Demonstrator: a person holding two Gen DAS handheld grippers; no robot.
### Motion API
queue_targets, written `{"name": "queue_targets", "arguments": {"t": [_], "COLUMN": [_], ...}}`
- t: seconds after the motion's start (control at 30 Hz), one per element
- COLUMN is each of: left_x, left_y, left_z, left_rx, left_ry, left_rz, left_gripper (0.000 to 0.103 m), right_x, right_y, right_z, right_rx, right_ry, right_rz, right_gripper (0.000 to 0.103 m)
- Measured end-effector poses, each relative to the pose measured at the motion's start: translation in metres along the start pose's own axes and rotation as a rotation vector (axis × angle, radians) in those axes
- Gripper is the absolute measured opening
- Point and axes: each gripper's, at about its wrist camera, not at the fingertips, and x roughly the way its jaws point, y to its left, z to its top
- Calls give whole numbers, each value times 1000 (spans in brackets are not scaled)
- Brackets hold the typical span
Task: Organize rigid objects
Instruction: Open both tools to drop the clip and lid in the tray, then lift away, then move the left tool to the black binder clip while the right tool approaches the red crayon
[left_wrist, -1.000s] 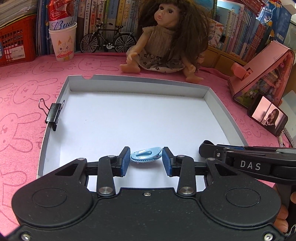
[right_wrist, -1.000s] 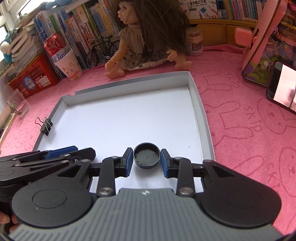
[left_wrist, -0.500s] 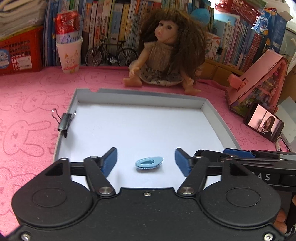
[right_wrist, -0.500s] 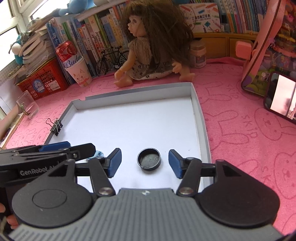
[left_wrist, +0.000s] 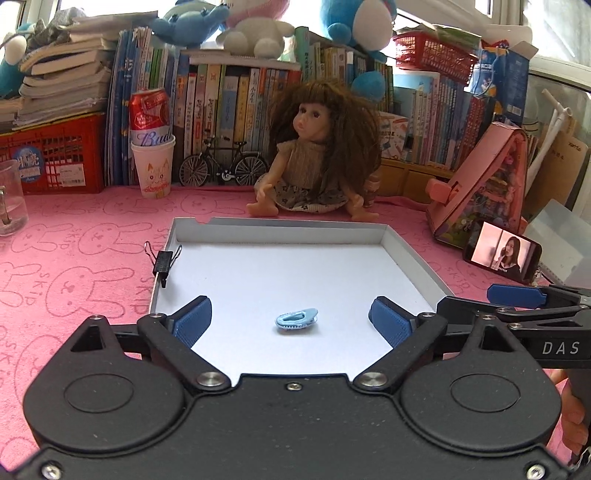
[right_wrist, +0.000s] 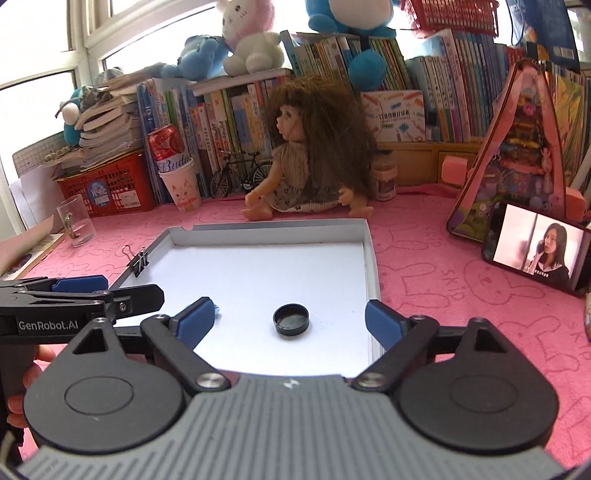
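Legible text, by carrier:
- Right gripper (left_wrist: 517, 306), side of body: "DAS" in white capitals.
- Left gripper (right_wrist: 79, 291), side of body: "GenRobot.AI".
- Red can (left_wrist: 149, 118), standing in a paper cup: script "Bud" (remainder hidden by the cup rim).
- Pink cloth (left_wrist: 74, 258) covering the surface: "SKIP" repeated beside rabbit outlines.
- Book spines (left_wrist: 229, 107) and red crate label (left_wrist: 26, 166): characters too small to read.

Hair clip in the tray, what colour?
Light blue. The hair clip shows best in the left wrist view, lying on the white tray.
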Motion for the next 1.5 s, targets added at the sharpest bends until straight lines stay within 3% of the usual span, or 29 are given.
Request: {"name": "queue_targets", "arguments": {"t": [0.6,1.17,1.37,1.5], "left_x": [-61,-84,-89,-96], "left_y": [-3,1,3,5], "left_z": [-59,-103,-115,-123], "left_rx": [67,93,109,125], "left_ry": [-84,-90,-74,-69], "left_rz": [10,-1,6,5], "left_gripper": [98,99,99,98], "right_x": [-48,-61,-67,-76], "right_y": [16,16,16,13], "right_z": [-50,-97,-111,-118], "right_rx": [-65,-62,-81,-81], "right_ry": [-104,-91,-80,-95], "right_rz": [15,-20,-38,-55], "right_gripper": [103,103,100,92]}}
